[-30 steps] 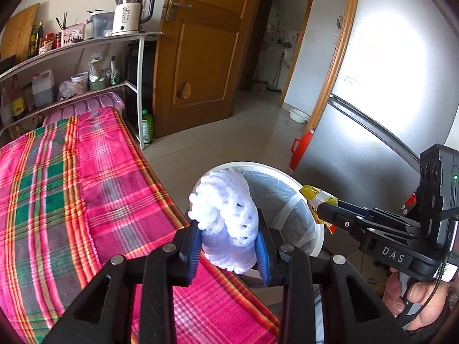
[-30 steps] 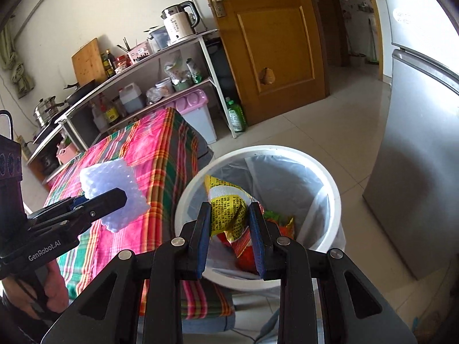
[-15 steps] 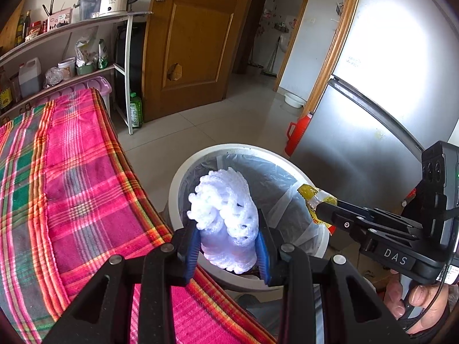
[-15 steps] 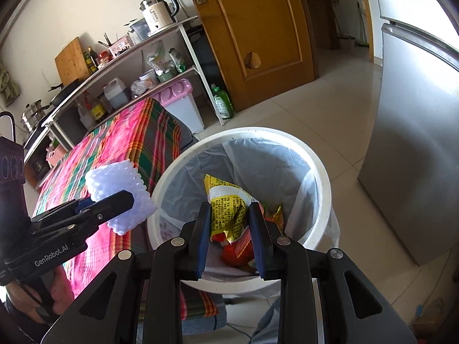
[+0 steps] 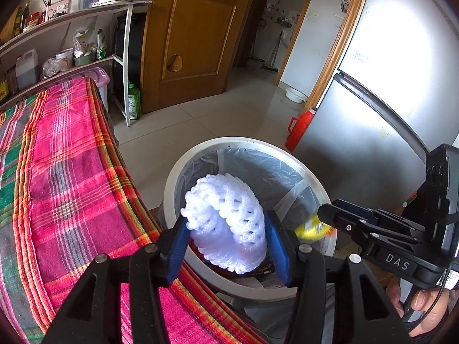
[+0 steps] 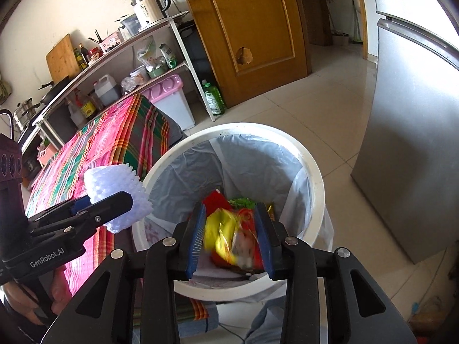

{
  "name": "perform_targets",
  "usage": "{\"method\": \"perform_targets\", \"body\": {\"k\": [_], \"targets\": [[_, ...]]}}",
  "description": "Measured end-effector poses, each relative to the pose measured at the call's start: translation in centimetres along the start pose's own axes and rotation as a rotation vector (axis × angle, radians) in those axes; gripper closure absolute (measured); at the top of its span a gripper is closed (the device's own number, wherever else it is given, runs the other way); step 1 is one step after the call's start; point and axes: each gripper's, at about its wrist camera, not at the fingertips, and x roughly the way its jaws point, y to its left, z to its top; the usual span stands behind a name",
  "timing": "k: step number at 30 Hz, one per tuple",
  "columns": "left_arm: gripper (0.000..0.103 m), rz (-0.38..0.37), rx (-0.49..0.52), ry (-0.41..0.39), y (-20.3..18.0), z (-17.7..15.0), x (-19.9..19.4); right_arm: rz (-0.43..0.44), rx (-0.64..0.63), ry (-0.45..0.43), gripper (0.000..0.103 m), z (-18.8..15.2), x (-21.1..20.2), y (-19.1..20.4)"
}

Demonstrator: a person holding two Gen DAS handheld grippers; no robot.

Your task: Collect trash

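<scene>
A white bin (image 5: 289, 162) with a clear liner stands beside the table; it also shows in the right wrist view (image 6: 312, 172). My left gripper (image 5: 226, 243) holds a white foam fruit net (image 5: 226, 220) over the bin's near rim; its jaws have spread, the net sitting loosely between them. The net also shows in the right wrist view (image 6: 117, 189). My right gripper (image 6: 231, 238) is open over the bin, and a yellow snack wrapper (image 6: 226, 235), blurred, is dropping between its fingers onto red and green wrappers (image 6: 229, 200) inside.
A table with a pink plaid cloth (image 5: 57, 186) lies left of the bin. A silver fridge (image 5: 373, 114) stands to the right, with a red jug (image 5: 298, 129) at its foot. A wooden door (image 5: 195, 37) and loaded shelves (image 5: 66, 43) are behind.
Both grippers moved in over the bin. The right jaws opened and the yellow wrapper left them, falling. The left jaws widened around the foam net.
</scene>
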Motion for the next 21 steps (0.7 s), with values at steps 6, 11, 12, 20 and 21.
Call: {"method": "perform_targets", "body": {"k": [6,11,12,20,21], "targets": [[0.044,-0.003,0.001,-0.014,0.2,0.1,-0.7,-0.004,-0.007,-0.016,0.067,0.0,-0.8,0.4],[0.044,-0.006,0.0,-0.033,0.3,0.0,-1.8,0.0,-0.021,-0.039,0.067,-0.1,-2.2,1.0],[0.044,-0.008,0.001,-0.039,0.3,0.0,-2.2,0.001,-0.029,-0.048,0.067,-0.2,-2.6,1.3],[0.044,-0.003,0.02,-0.076,0.1,-1.0,-5.1,0.001,-0.076,-0.102,0.066,-1.1,-5.4,3.5],[0.044,-0.002,0.023,-0.083,0.1,-1.2,-5.6,-0.001,-0.081,-0.106,0.066,-1.3,-5.7,3.7]]}}
